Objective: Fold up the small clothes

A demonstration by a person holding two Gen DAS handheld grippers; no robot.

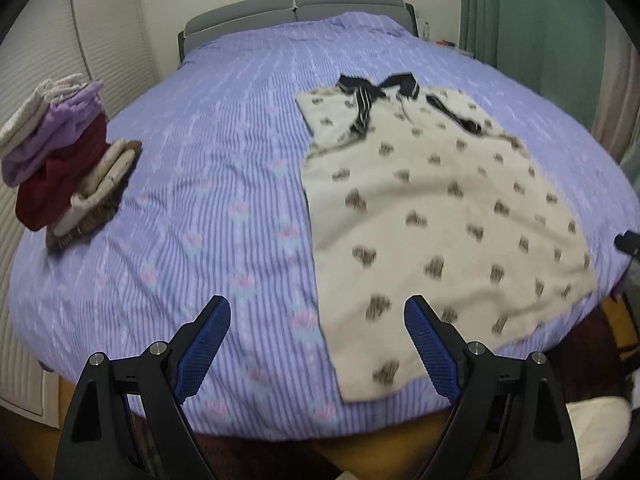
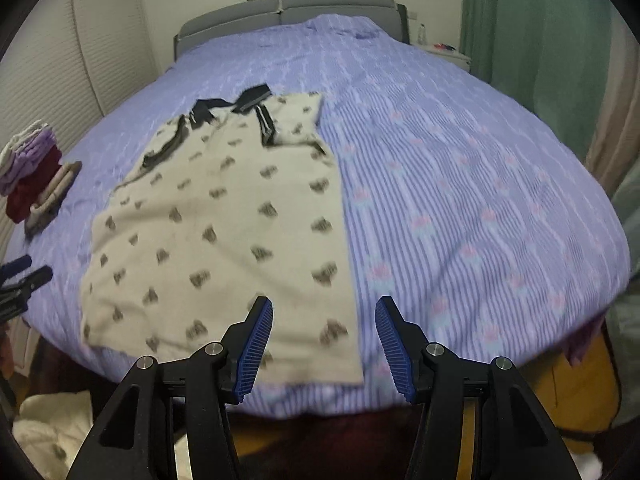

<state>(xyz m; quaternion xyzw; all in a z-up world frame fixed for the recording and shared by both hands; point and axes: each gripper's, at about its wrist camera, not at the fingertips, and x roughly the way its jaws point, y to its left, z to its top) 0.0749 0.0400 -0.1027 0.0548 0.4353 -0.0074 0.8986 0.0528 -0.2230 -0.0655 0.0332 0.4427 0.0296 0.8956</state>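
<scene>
A small cream garment with dark heart-like prints and a black collar and bow (image 1: 436,208) lies flat on the purple striped bedcover (image 1: 208,200). Its hem points toward me. It also shows in the right wrist view (image 2: 224,232). My left gripper (image 1: 318,320) is open and empty, hovering over the garment's near left hem corner. My right gripper (image 2: 324,316) is open and empty above the garment's near right hem corner. The left gripper shows at the left edge of the right wrist view (image 2: 24,276).
A stack of folded clothes (image 1: 60,160) in white, lilac, dark red and beige sits at the bed's left edge. A grey headboard (image 1: 296,8) stands at the far end. Green curtains (image 1: 532,20) hang to the right. More cloth (image 2: 52,432) lies on the floor below.
</scene>
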